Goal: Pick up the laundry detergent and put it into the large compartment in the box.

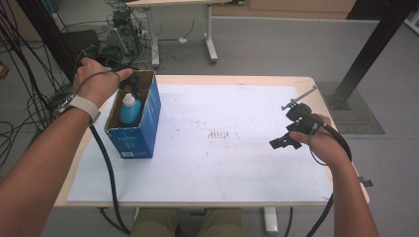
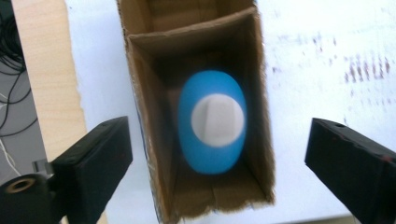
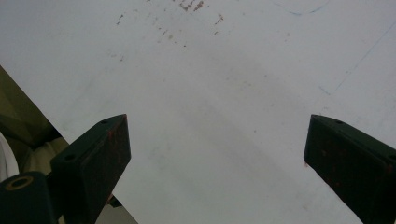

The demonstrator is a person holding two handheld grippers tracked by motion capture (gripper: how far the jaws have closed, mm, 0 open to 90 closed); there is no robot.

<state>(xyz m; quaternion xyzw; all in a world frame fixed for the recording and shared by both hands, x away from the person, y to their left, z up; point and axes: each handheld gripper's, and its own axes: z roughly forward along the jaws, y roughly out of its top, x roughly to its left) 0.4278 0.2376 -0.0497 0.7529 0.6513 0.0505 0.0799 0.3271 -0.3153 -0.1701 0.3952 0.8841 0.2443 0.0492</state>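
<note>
Left gripper point(image 2: 217, 154): I have it above the box point(image 2: 261, 93); jaws spread wide, gripping nothing
Bottle point(image 2: 212, 122): blue, white cap, upright inside the box at the table's point(image 1: 197, 197) left side
Right gripper point(image 3: 215, 163): wide apart, empty, over bare table

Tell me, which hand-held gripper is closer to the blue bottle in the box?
The left hand-held gripper: it hangs open right above the blue bottle inside the cardboard box. The right hand-held gripper is over the white mat's far side.

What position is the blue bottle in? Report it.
Upright inside the open box: the blue bottle shows its white cap straight up between the cardboard walls.
</note>
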